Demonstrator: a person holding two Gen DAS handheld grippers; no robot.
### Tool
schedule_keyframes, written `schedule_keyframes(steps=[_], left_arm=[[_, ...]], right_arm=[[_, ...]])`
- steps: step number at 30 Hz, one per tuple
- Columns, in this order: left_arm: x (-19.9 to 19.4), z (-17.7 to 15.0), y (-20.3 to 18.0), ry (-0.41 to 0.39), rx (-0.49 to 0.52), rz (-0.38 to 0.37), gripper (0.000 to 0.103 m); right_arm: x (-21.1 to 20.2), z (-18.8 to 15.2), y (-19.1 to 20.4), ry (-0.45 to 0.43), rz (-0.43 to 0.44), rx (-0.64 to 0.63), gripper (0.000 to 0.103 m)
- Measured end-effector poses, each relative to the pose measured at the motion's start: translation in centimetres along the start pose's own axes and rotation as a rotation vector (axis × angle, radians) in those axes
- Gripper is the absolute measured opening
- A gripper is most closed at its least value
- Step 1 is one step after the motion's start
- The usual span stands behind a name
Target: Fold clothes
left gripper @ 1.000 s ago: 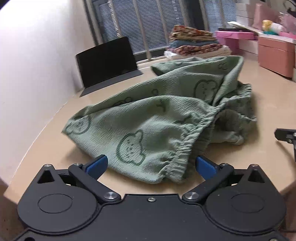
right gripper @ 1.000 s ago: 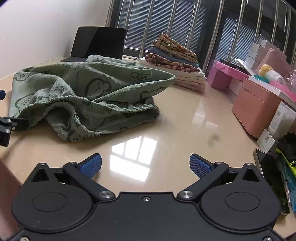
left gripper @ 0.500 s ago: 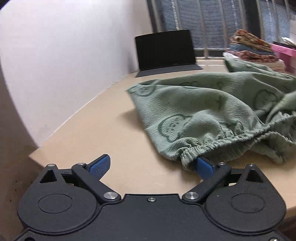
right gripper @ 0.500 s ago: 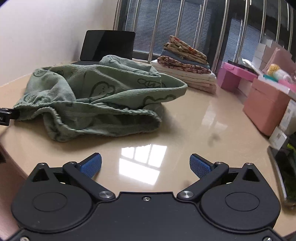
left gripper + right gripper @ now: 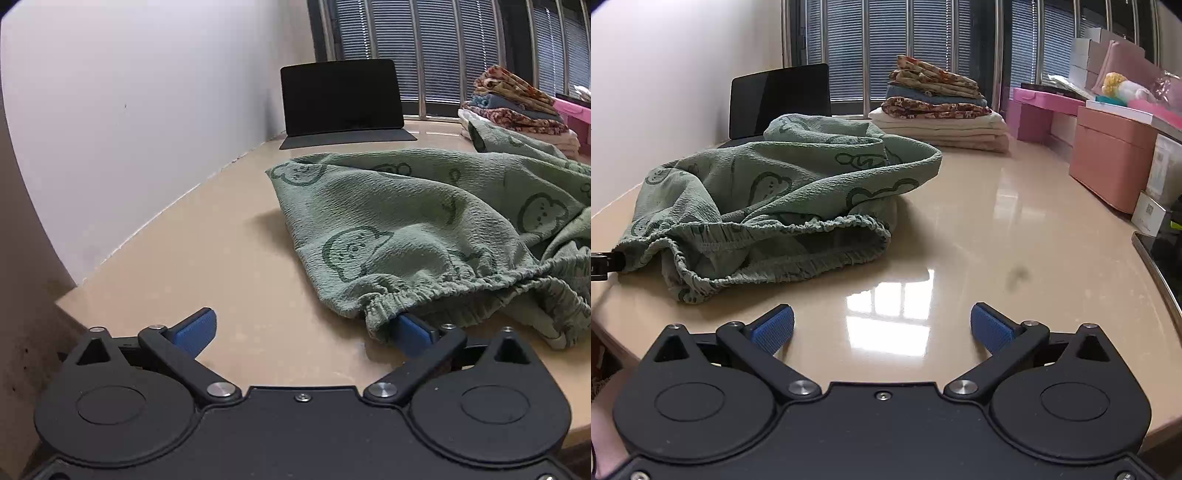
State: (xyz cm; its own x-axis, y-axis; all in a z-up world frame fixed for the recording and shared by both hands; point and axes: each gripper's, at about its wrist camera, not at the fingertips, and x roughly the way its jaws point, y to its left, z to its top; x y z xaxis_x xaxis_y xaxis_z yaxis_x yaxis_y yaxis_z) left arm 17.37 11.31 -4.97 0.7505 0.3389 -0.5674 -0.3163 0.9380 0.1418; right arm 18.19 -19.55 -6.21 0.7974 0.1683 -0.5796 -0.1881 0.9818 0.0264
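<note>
The green shorts [image 5: 424,236] run off the right edge of the left wrist view, and their gathered waistband covers the tip of the left gripper's [image 5: 301,326] right-hand pad (how far it reaches inside cannot be told). In the right wrist view only that gripper's dark tip shows at the left edge, and a phone [image 5: 1161,254] is cut by the right edge.

A dark tablet [image 5: 780,98] stands propped open at the far side of the glossy beige table [image 5: 997,236], by the blinds. Right of the tablet sits a stack of folded fabrics [image 5: 938,110]. Farther right, a pink box [image 5: 1112,162] rests near the table's right edge.
</note>
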Motion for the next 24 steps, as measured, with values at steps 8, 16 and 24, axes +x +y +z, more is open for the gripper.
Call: schedule_keyframes(steps=[8, 16, 24], left_arm=[[0.3, -0.5, 0.7, -0.021, -0.015, -0.041, 0.103], [0.9, -0.5, 1.8, 0.002, -0.073, -0.096, 0.103], [1.2, -0.6, 2.1, -0.001, -0.082, -0.118, 0.103]], right_arm=[[0.1, 0.3, 1.1, 0.015, 0.072, -0.051, 0.103], [0.8, 1.4, 0.8, 0.023, 0.028, -0.014, 0.09], [1.9, 3.3, -1.2, -0.004, -0.043, 0.087, 0.086]])
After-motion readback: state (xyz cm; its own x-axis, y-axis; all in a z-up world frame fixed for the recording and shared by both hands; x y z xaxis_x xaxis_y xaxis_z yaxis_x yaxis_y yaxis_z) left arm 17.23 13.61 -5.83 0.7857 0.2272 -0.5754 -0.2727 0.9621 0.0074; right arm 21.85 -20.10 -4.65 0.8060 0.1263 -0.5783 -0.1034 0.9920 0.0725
